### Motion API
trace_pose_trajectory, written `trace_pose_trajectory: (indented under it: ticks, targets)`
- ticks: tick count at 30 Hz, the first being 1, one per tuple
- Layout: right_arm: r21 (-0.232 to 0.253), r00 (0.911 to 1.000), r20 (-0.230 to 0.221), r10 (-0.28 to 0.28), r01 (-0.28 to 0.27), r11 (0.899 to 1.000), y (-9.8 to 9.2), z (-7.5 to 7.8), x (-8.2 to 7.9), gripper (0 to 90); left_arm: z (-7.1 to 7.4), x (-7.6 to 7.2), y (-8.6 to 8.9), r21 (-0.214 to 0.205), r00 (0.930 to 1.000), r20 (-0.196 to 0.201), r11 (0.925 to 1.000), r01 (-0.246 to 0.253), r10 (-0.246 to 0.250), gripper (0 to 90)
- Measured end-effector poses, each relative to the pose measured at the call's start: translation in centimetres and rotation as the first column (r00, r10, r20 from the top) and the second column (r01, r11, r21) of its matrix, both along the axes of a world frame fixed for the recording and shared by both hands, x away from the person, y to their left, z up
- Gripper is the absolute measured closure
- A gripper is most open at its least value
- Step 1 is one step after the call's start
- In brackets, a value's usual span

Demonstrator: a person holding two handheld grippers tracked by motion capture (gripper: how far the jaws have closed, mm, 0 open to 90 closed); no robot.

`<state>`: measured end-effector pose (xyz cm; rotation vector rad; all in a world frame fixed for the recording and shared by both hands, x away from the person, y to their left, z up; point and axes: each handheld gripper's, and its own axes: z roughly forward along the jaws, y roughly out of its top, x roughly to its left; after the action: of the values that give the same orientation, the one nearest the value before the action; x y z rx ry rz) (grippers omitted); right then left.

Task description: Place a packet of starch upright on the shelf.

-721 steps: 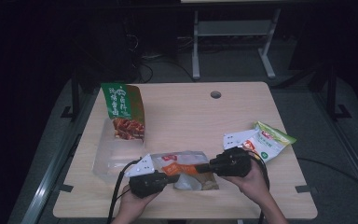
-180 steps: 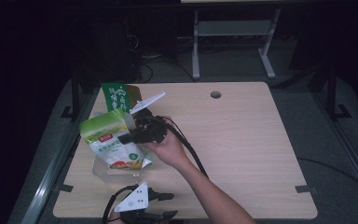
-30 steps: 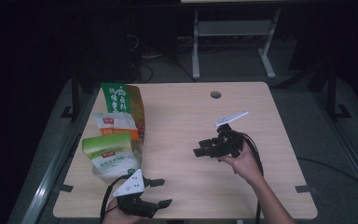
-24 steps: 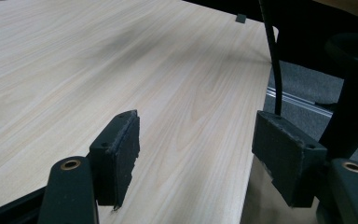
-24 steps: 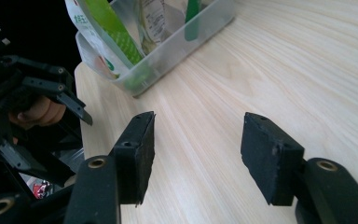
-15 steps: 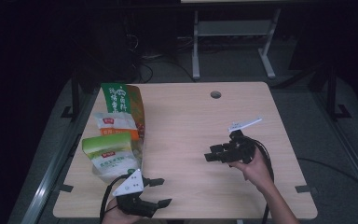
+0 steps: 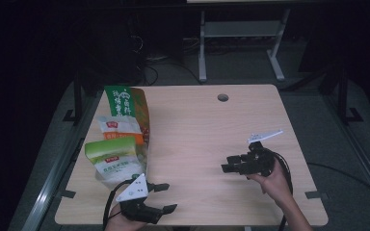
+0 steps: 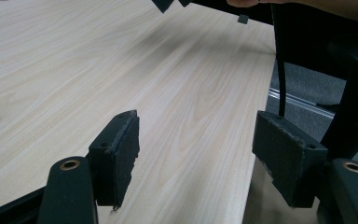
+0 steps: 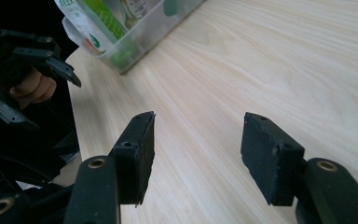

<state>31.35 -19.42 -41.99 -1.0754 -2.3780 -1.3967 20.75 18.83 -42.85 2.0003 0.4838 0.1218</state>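
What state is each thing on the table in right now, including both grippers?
Left gripper: jaws open, empty, at the table's near edge.
Right gripper: jaws open, empty, over bare wood.
Clear bin: upright at the table's left side, packed with snack bags.
Dark green bag: standing at the bin's far end.
White and orange bag: standing in the middle.
Light green bag: standing nearest the person.

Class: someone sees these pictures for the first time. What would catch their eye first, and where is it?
The bright snack packets standing in a clear bin at the table's left edge stand out first. Then the two open, empty grippers: the left gripper at the near edge, the right gripper over bare wood at right.
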Motion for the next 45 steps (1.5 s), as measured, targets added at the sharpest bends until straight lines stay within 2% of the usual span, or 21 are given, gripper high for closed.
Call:
trace_pose_trajectory:
  ticks: [23, 32, 45]
  targets:
    - [0.009, 0.9993, -0.003, -0.036, 0.037, 0.999, -2.5, -1.8, -3.3, 43.1, -0.1, 0.1, 0.0, 0.001, 1.0000, -0.004, 1.0000, -0.002, 0.002, 31.4]
    - [0.018, 0.9986, -0.006, -0.053, 0.053, 0.998, -3.2, -1.9, -4.5, 42.4, -0.1, 0.0, 0.0, -0.002, 0.9999, -0.009, 1.0000, -0.005, 0.005, 31.4]
    - [0.041, 0.9973, 0.020, -0.070, 0.069, 0.997, -3.8, -2.1, -7.1, 39.6, -0.1, 0.3, 0.3, -0.008, 0.9997, -0.019, 0.9999, -0.013, 0.013, 32.1]
